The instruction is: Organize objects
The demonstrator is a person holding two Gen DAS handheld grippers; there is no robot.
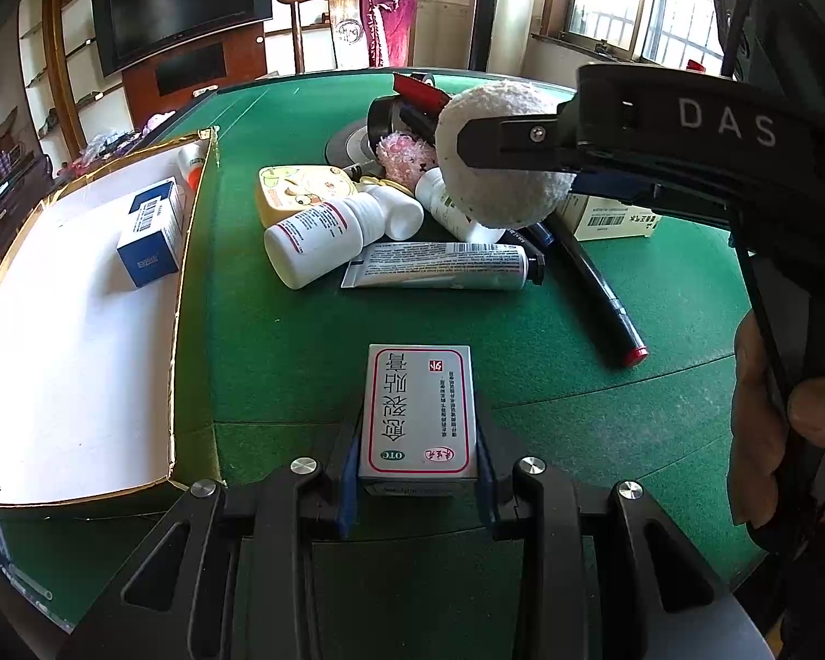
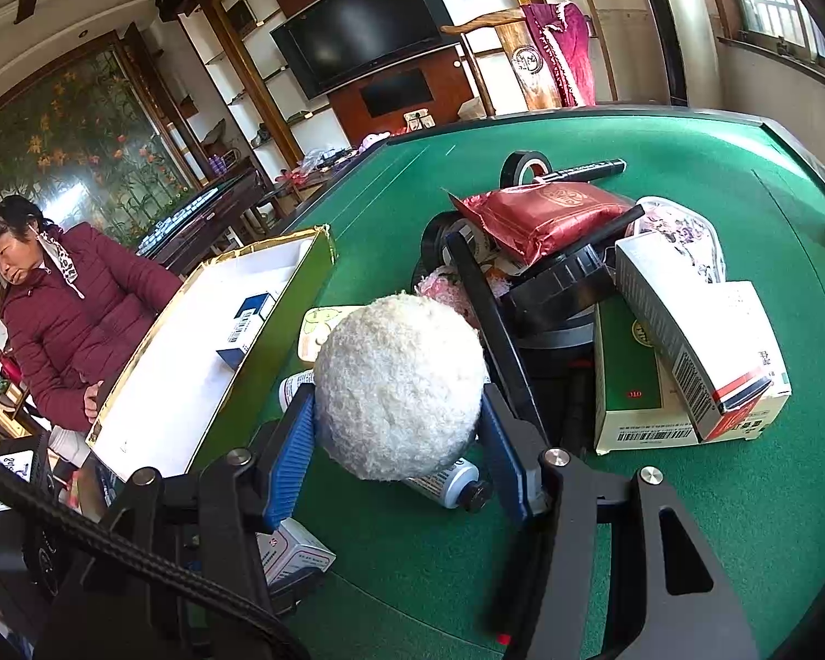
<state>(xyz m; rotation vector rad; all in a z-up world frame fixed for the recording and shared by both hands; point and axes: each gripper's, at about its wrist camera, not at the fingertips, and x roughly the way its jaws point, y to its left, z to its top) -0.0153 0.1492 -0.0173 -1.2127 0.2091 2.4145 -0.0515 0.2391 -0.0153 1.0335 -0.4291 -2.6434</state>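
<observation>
Only a blue box [image 1: 151, 231] and a small bottle [image 1: 191, 164] lie in the white tray [image 1: 71, 363] at the left of the counter [image 1: 280, 363]. The left hand-held gripper [image 1: 418, 487] clamps a medicine carton [image 1: 419, 412] near the tray; the right hand-held gripper [image 2: 399, 434] grips a fluffy white ball [image 2: 399, 385] above the pile. Most of the job looks undone: bottles [image 1: 324, 239], a tube [image 1: 440, 267], a marker [image 1: 599, 297] and boxes [image 2: 687, 363] crowd the middle.

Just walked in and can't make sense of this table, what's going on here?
A person is sorting clutter on a green felt table with two handheld grippers. The left gripper clamps a white, red-bordered medicine box. The right gripper holds a fluffy white ball above the pile. A shallow white cardboard tray on the left already holds a blue-and-white carton.
</observation>
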